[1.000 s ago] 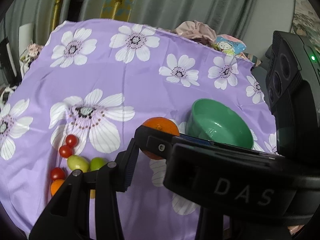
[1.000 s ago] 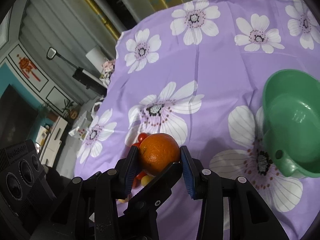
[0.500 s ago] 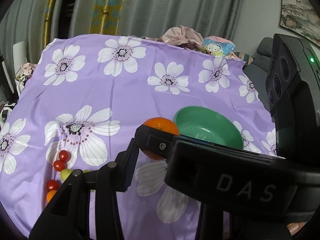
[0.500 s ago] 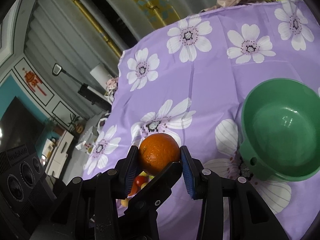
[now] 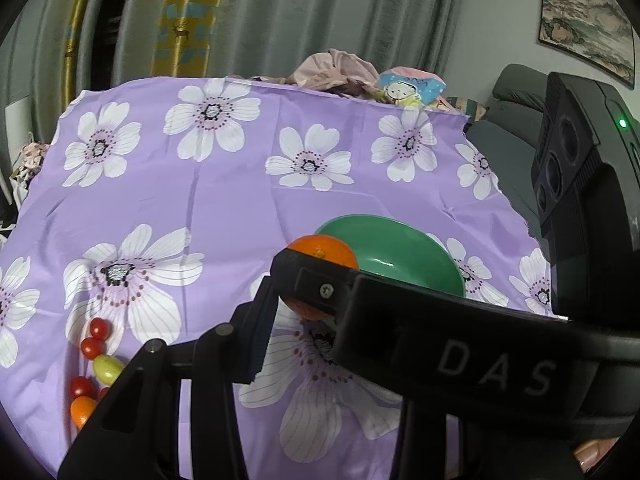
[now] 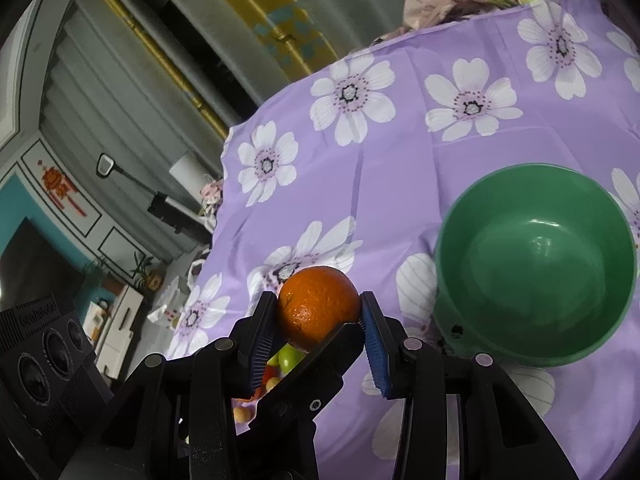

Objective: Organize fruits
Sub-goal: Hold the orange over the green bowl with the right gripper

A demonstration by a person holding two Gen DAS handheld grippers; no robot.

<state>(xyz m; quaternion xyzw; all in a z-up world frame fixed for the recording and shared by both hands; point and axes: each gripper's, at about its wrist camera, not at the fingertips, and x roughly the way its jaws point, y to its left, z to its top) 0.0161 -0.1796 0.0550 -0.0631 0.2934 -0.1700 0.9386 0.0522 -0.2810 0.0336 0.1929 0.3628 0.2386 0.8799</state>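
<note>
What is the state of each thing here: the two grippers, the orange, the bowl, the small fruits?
right gripper: jaws shut on the orange.
left gripper: one finger against the orange, the other hidden; grip unclear.
orange: held above the cloth, not yet in the bowl.
green bowl: upright, empty.
small fruits: loose on the cloth, clustered.

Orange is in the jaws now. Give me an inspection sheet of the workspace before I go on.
Surface: purple flowered cloth, lightly creased.
Job's things: orange held off the cloth; green bowl empty; cherry tomatoes, green fruit and small orange fruit clustered on the cloth.
Clutter: pink fabric and cartoon packet at the far edge.
Grippers: right gripper jaws clamp the orange; left gripper crosses the right one, grip unclear.
Cables: nothing seen.
Surroundings: curtains, framed picture, grey sofa.
</note>
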